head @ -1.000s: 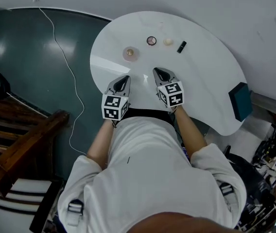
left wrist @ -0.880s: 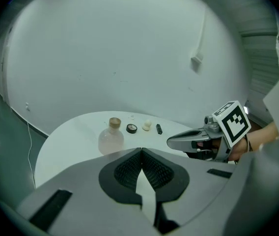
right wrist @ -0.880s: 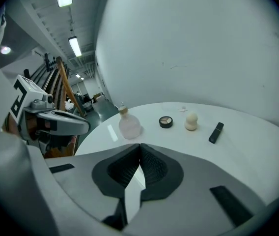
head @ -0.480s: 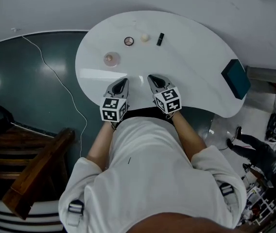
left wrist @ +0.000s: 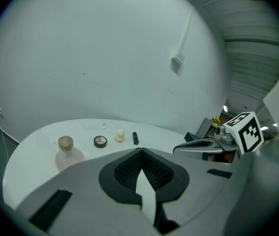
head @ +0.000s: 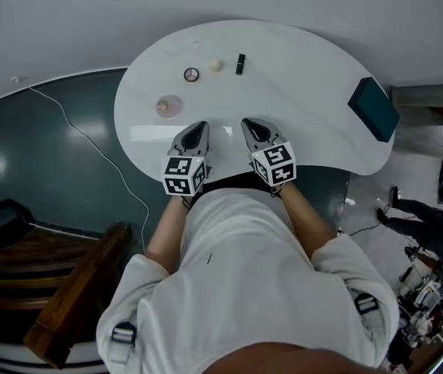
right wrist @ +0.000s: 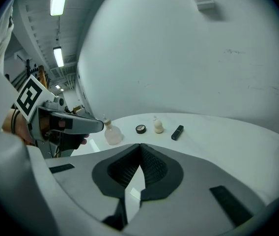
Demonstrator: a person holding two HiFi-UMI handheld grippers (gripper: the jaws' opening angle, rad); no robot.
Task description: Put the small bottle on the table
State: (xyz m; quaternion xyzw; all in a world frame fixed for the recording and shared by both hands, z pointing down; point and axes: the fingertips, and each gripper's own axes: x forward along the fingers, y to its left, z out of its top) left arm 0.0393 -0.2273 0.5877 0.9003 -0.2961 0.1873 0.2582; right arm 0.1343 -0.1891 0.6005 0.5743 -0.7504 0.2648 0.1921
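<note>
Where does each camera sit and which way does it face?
Head view: on the person's head, looking steeply down at the table; shirt, forearms, left gripper and right gripper show.
Left gripper view: on that gripper, facing across the table to the wall; its shut jaws show.
Right gripper view: the same, with its own shut jaws.
Shared: all see the small bottle.
</note>
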